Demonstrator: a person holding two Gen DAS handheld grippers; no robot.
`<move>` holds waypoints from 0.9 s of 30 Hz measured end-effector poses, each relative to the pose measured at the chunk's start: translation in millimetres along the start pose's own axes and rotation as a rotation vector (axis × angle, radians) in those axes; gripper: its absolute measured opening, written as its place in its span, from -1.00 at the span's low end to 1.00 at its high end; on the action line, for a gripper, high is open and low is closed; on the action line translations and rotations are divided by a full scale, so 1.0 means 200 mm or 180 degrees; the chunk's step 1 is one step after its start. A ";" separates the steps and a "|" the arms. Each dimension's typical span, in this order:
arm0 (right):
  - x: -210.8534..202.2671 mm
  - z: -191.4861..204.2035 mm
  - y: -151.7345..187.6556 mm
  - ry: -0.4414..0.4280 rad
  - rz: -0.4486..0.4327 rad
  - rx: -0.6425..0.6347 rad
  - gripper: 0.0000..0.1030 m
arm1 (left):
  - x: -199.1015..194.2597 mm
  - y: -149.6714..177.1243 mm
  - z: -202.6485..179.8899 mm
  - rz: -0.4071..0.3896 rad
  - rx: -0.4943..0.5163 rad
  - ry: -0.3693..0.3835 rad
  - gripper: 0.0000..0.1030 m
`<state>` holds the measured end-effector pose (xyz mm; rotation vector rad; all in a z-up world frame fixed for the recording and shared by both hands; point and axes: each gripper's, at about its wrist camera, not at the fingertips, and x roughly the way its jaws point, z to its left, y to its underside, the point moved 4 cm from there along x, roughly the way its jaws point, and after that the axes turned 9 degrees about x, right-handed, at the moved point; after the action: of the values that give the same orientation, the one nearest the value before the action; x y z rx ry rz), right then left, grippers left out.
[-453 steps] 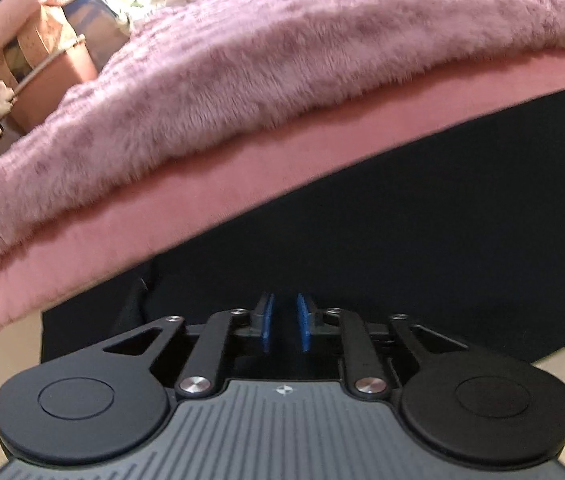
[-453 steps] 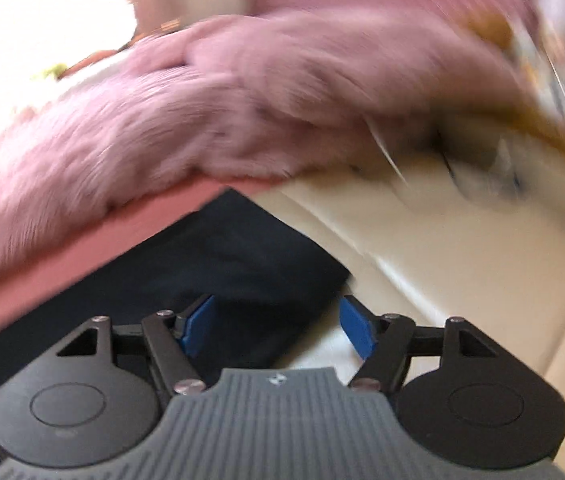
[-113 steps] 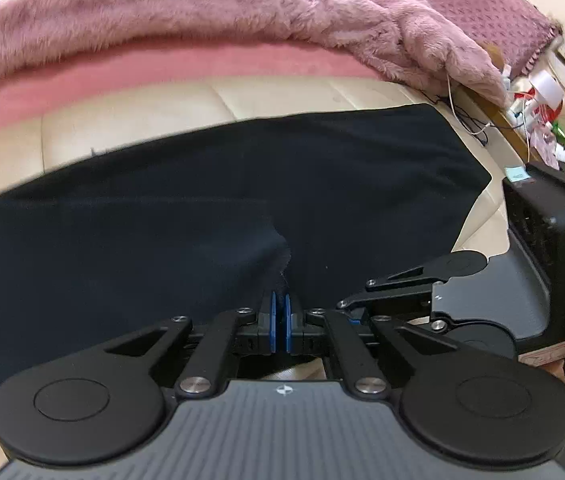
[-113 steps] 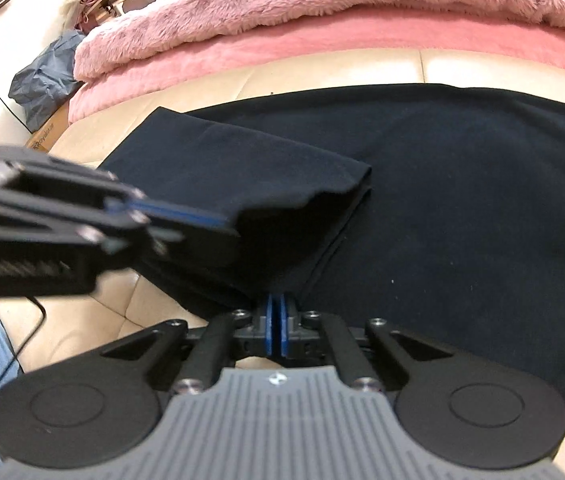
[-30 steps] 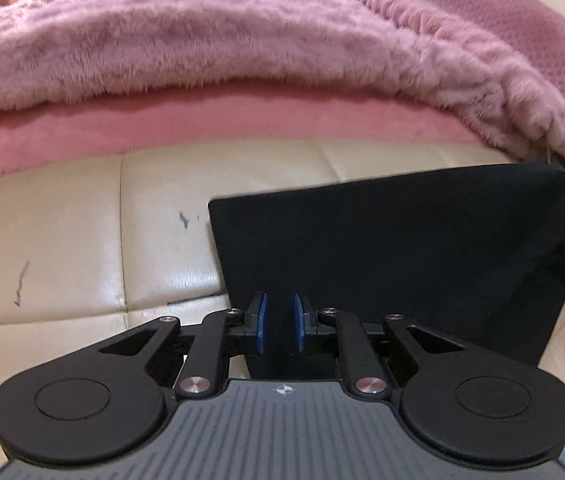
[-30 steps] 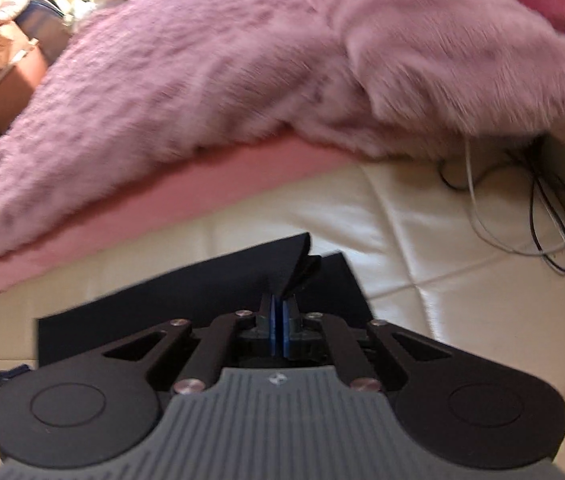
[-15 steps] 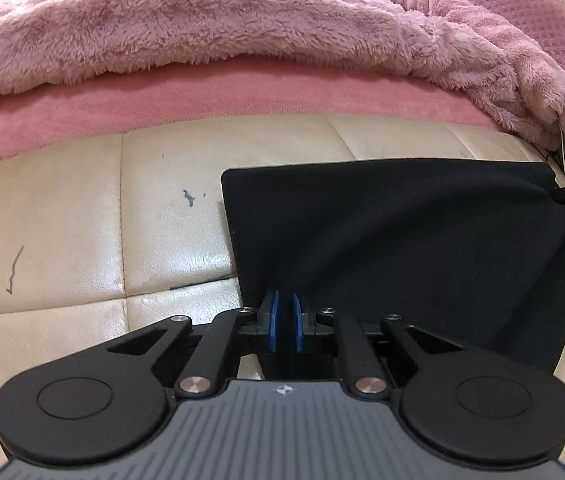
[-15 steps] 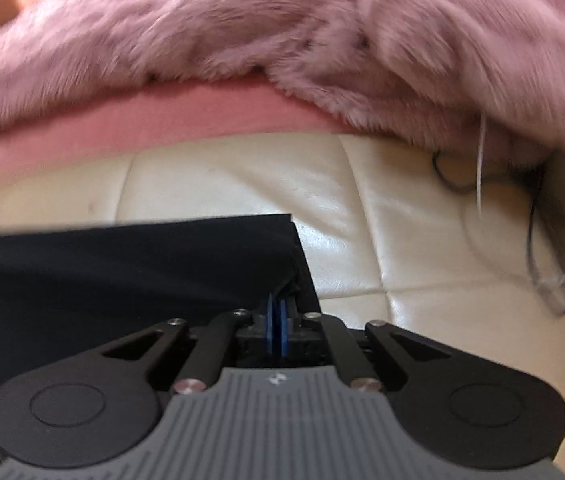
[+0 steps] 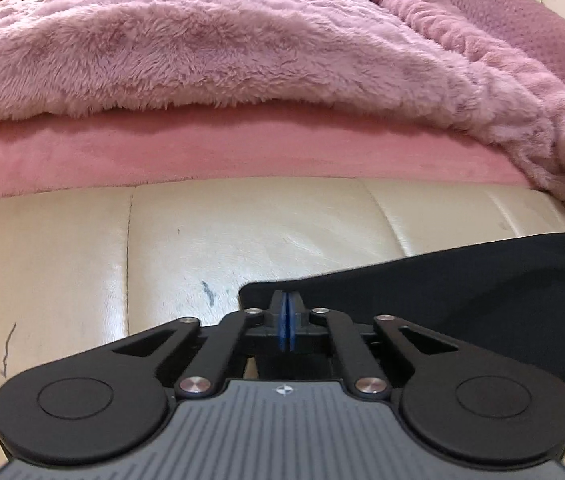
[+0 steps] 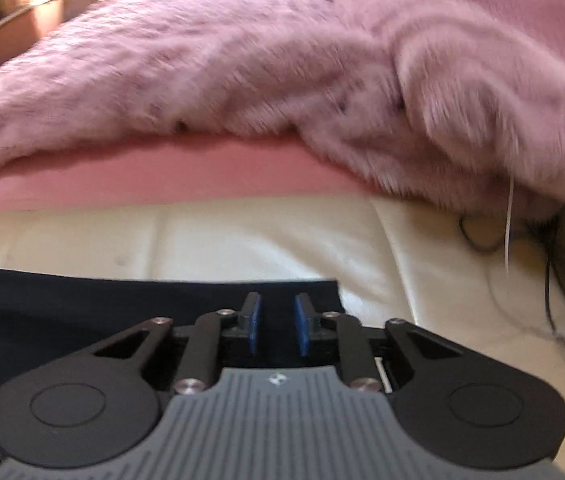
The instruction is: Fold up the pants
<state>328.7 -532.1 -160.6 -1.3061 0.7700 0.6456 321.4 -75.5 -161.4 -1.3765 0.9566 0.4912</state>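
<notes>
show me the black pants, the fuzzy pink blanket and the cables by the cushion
black pants (image 9: 462,292), left wrist view, flat top layer
fuzzy pink blanket (image 9: 222,52), left wrist view, fluffy middle
cables (image 10: 554,280), right wrist view, dark strands

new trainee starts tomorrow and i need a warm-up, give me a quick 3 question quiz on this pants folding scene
1. True or false: the black pants lie on a wooden floor.
2. Behind the pants lies: A a fluffy pink blanket; B a striped towel; C a laptop.
3. Which tongs show a clear gap between their pads?

Key
1. False: they lie on a cream leather cushion.
2. A.
3. The right tongs: their jaws are opening, with the pads over a corner of the pants and not pressing on it.
</notes>
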 end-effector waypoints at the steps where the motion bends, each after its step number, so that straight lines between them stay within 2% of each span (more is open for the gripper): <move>1: 0.03 -0.02 0.01 0.0014 0.0014 0.0044 -0.94 | 0.01 0.00 0.00 -0.0006 0.0014 -0.0008 -0.89; 5: 0.06 -0.04 0.03 0.0027 -0.0106 0.0151 -1.00 | 0.06 -0.04 -0.02 0.0020 0.0086 -0.0197 -0.89; 8: 0.03 0.00 0.01 0.0133 -0.0146 0.0065 -0.98 | 0.01 -0.05 -0.03 -0.0033 0.0108 -0.0299 -0.89; 10: -0.04 0.00 0.01 0.0068 -0.0216 0.0034 -0.88 | -0.07 -0.02 -0.04 -0.0150 0.0087 -0.0248 -0.89; 12: -0.13 0.03 0.06 -0.0087 -0.0269 -0.0052 -0.88 | -0.15 0.03 -0.05 -0.0197 0.0092 -0.0146 -0.89; 15: -0.21 0.04 0.17 -0.0161 -0.0266 -0.0282 -0.87 | -0.27 0.14 -0.10 -0.0209 0.0096 0.0076 -0.89; 19: -0.25 0.03 0.31 -0.0165 -0.0258 -0.0419 -0.87 | -0.32 0.28 -0.16 -0.0074 0.0052 0.0283 -0.89; 23: -0.22 0.00 0.39 -0.0086 -0.0211 -0.0447 -0.87 | -0.31 0.41 -0.17 0.0081 -0.0152 0.0304 -0.89; 27: -0.22 0.00 0.45 -0.0071 -0.0272 -0.0579 -0.87 | -0.33 0.48 -0.17 0.0137 -0.0105 0.0267 -0.89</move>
<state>232.3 -516.8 -178.6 -1.4872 0.6451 0.6722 200.9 -75.8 -163.4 -1.4179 1.0522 0.4865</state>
